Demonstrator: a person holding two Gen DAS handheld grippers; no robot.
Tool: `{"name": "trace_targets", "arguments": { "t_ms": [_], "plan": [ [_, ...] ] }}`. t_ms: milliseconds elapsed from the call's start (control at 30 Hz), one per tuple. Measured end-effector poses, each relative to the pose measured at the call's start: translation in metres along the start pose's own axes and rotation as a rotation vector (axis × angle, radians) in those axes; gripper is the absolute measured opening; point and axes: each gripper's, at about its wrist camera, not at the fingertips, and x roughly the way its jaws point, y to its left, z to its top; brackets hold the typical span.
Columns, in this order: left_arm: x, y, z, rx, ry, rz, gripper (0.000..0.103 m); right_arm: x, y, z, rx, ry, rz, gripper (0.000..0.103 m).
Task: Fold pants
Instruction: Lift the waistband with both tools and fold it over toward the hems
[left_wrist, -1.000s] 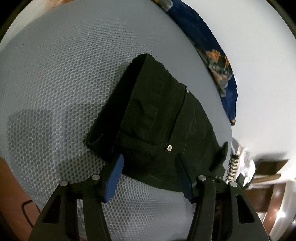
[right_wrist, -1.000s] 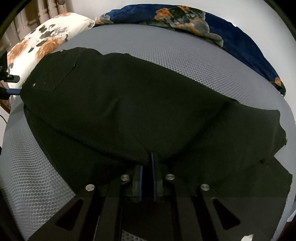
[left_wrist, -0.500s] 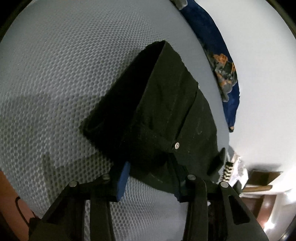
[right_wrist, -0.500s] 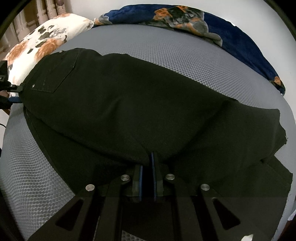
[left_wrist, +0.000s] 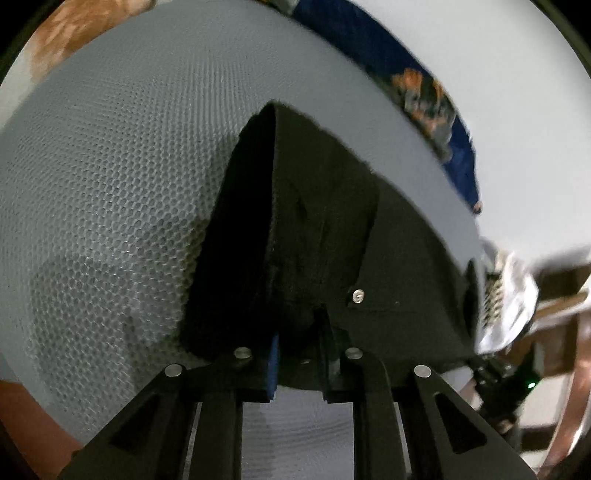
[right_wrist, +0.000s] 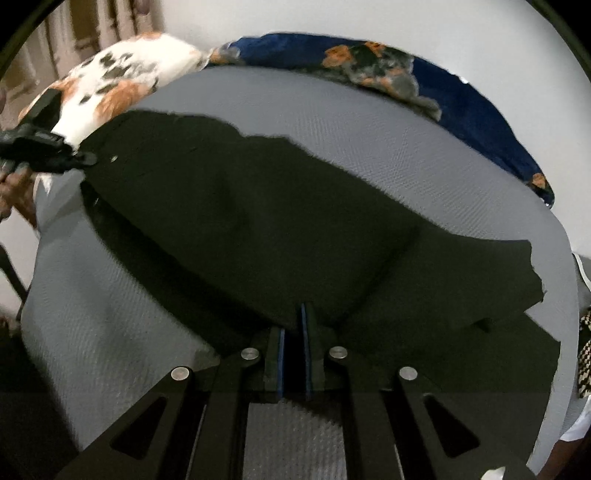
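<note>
- The black pants (right_wrist: 280, 229) are laid lengthwise across the grey mesh mattress (right_wrist: 406, 147), with the long axis running from the waistband end at the left gripper (left_wrist: 299, 354) out to the leg hems.
- The waistband beside the metal rivet (left_wrist: 357, 296) is clenched by the left gripper.
- The near edge at mid-length is pinched by the right gripper (right_wrist: 293, 354).
- The cloth appears thick, matte and limp, sagging between both grips.

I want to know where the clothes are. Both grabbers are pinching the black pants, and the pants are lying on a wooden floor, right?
Not quite. Both the left gripper and right gripper do pinch the black pants, but the right wrist view shows the pants lying on a grey mesh mattress, not a wooden floor.
</note>
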Motion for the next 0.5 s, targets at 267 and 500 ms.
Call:
{"name": "trace_targets", "arguments": {
  "t_ms": [267,500],
  "plan": [
    [-0.005,0.0,-0.001,0.078,0.007,0.039,0.017,0.023,0.008,-0.016,0.018,0.08,0.056,0.006],
    [0.003,-0.012,-0.006,0.157,0.01,0.163,0.031,0.034,-0.002,-0.013,0.075,0.096,0.087,0.007]
  ]
}}
